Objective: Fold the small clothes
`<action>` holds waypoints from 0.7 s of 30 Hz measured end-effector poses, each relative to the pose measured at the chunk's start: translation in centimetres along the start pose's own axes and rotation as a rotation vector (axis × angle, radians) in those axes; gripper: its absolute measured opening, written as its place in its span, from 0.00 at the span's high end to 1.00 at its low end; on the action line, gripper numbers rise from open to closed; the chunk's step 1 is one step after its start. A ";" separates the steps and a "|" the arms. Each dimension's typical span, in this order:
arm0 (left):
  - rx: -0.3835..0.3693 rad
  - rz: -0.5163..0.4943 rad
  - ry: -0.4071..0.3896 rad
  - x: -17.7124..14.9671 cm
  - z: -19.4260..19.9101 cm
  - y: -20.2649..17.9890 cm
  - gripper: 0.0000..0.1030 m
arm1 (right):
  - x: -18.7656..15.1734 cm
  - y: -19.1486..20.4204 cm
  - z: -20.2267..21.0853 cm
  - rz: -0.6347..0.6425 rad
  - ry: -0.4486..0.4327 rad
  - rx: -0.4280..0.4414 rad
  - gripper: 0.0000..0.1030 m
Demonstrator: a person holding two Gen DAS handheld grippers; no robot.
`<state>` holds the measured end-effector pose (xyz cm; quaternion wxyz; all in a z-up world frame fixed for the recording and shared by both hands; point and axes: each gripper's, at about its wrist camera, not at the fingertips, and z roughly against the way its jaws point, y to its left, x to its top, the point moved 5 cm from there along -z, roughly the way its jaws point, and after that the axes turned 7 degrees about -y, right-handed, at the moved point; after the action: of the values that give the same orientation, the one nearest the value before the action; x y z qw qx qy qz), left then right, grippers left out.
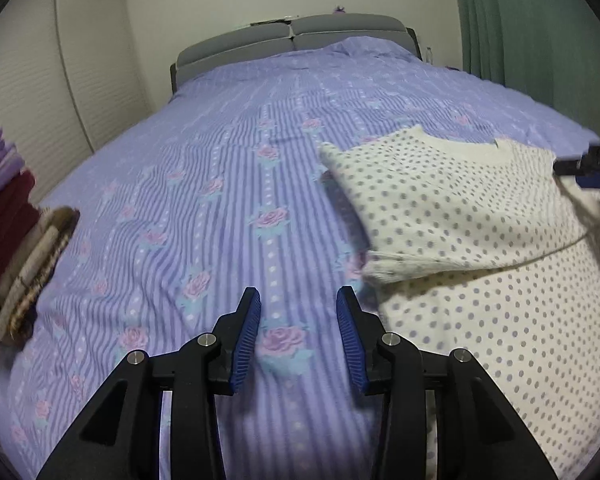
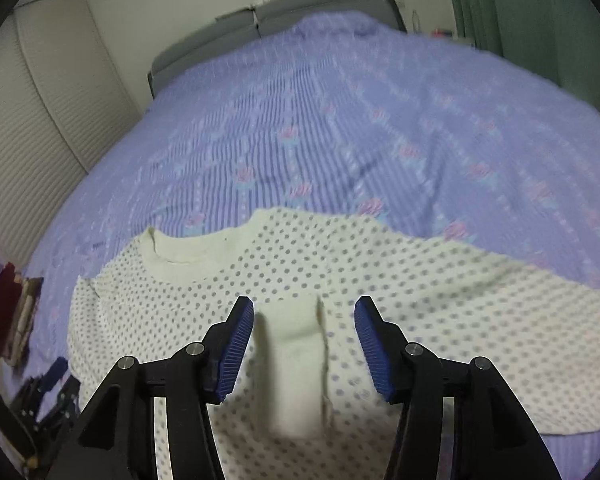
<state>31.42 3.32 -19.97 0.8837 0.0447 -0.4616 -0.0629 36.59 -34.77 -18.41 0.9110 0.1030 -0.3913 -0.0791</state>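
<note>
striped bedspread (image 1: 228, 184), folded pile (image 1: 16, 240) beside dotted top (image 1: 460, 208)

Soft knit top (image 2: 300, 280), matt cotton bedspread (image 1: 220, 200)

Dim indoor light, fisheye-bent edges, motion blur, soft shadows

We see a cream top (image 2: 380, 280) dotted grey. The bedspread (image 1: 228, 184) is lilac, striped, with pink roses; we note green curtains (image 1: 532, 28).
</note>
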 end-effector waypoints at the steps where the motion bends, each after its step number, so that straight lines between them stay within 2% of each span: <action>1: -0.012 0.012 -0.003 0.2 0.2 0.1 0.61 | -0.1 0.1 -0.3 0.012 0.004 -0.007 0.54; 3: -0.050 0.011 -0.035 0.6 1.1 -0.1 0.61 | -0.6 0.2 -0.5 0.025 0.013 -0.037 0.65; 5: -0.077 -0.007 -0.061 0.7 1.8 -0.7 0.61 | -0.8 0.4 -0.3 0.022 0.004 -0.022 0.68; 7: -0.089 -0.049 -0.065 0.8 1.6 -1.8 0.61 | -1.0 0.6 -0.4 0.026 0.007 -0.020 0.83; 8: -0.095 -0.059 -0.064 0.8 1.5 -2.0 0.61 | -1.1 0.6 -0.5 0.035 0.007 -0.032 0.86; 11: -0.096 -0.096 -0.058 0.6 0.6 -3.0 0.61 | -1.1 0.8 0.4 0.032 -0.014 -0.033 0.88; 16: -0.112 -0.082 -0.046 0.8 -0.1 -2.8 0.60 | -1.2 1.0 5.4 -0.003 -0.093 -0.049 0.88; 21: -0.073 -0.075 -0.056 1.0 -0.2 -2.8 0.59 | -1.7 -0.3 4.0 -0.005 -0.031 -0.119 0.89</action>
<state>31.93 0.45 -19.61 0.8686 0.0278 -0.4815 -0.1141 32.51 -35.12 -17.03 0.9091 0.0485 -0.3998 -0.1063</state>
